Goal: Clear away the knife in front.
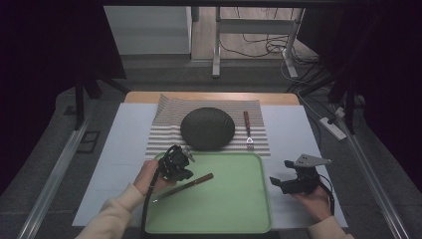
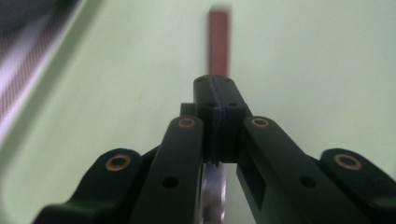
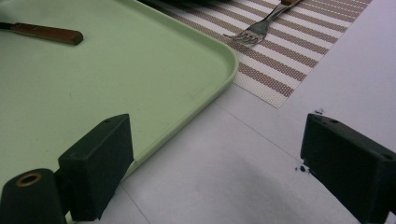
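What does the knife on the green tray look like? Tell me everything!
The knife has a reddish-brown handle that looks like wood and a thin, shiny metal blade. It lies slanted on the green tray, handle pointing up and to the right, blade tip toward the tray's left edge. The left gripper is shut on it near where the blade meets the handle. In the left gripper view the closed black jaws hide its middle.

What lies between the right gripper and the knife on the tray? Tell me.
Only bare green tray and a strip of white table cover lie between the right gripper and the knife. The high view shows that.
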Motion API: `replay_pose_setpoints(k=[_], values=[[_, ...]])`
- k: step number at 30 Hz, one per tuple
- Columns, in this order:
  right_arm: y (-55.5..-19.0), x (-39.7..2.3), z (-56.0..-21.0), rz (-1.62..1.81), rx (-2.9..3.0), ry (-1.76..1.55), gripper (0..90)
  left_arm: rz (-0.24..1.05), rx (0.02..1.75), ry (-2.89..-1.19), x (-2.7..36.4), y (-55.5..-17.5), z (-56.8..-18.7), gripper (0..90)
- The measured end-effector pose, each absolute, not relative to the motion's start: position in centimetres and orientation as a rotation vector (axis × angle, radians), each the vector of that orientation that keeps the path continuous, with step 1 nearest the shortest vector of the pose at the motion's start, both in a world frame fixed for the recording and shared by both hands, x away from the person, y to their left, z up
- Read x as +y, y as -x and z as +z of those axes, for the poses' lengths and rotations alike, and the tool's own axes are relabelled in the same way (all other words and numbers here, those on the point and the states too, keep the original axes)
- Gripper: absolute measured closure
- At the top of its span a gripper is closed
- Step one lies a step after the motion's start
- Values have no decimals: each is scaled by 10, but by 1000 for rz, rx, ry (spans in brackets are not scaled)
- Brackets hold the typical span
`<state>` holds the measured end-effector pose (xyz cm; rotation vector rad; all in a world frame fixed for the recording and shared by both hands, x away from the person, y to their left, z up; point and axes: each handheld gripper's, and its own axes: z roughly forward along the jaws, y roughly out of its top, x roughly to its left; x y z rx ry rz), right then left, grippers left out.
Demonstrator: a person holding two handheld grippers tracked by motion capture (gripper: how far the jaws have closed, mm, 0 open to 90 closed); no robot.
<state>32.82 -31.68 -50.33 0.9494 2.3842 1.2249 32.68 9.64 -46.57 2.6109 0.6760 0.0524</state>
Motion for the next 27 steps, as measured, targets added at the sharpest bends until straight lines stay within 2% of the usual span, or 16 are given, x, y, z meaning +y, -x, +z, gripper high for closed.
replay_pose_setpoints(k=[8,15,19,27], values=[[-328,-317,-504,1212,2387,-951,93,-18,520,-2646,50,-342,-475,890],[-327,-317,-504,1203,2390,-951,93,-56,510,-2694,29,-360,-498,890],[-326,-317,-504,1196,2389,-954,92,6,558,-2703,35,-367,-500,890],[-326,-317,-504,1190,2391,-954,93,66,828,-2608,86,-390,-499,890]])
